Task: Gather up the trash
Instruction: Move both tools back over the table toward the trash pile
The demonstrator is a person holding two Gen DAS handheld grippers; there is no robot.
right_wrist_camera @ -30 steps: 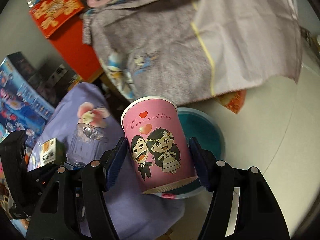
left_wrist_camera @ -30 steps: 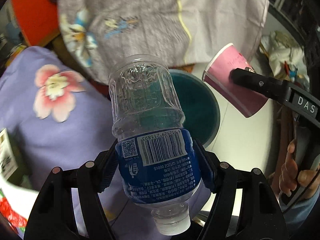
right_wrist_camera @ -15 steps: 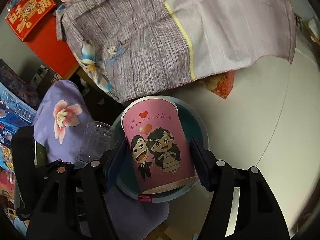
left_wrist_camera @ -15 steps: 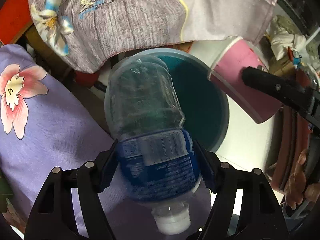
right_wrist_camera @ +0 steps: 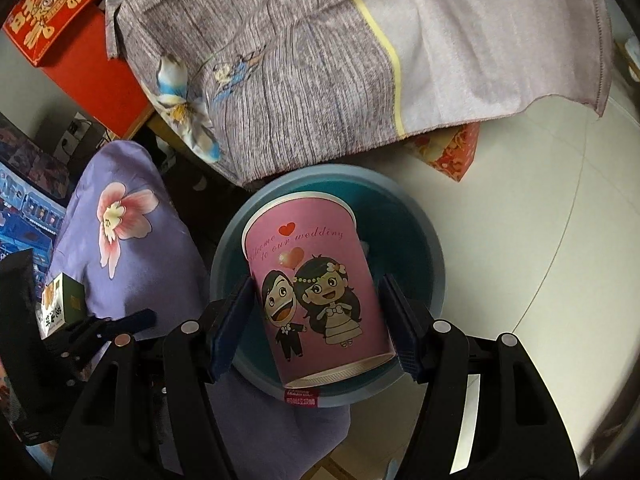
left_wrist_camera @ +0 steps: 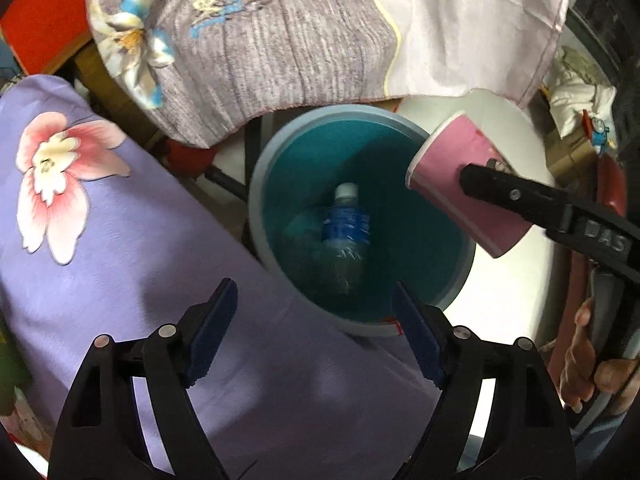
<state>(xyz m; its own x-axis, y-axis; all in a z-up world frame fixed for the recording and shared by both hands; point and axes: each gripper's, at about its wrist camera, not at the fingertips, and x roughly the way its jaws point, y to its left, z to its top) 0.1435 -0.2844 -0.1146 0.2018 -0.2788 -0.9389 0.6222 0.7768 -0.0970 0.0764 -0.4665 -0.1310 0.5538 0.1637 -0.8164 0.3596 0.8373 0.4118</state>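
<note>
Left tool (left_wrist_camera: 314, 332), jaws just opened, empty above the round teal bin (left_wrist_camera: 460, 280); clear ribbed plastic bottle (left_wrist_camera: 346, 240) lies inside; right tool (right_wrist_camera: 320, 322) grips a pink paper cup (right_wrist_camera: 316, 296) over it.

The left claw (left_wrist_camera: 314, 330) is matte black plastic, each finger a hollow triangular frame with silver screw heads at the joints and a ribbed dark-blue pad; the right claw (right_wrist_camera: 320, 320) is built alike; its side carries pale "DAS" lettering; a hand (left_wrist_camera: 588, 364) grips its handle.
</note>
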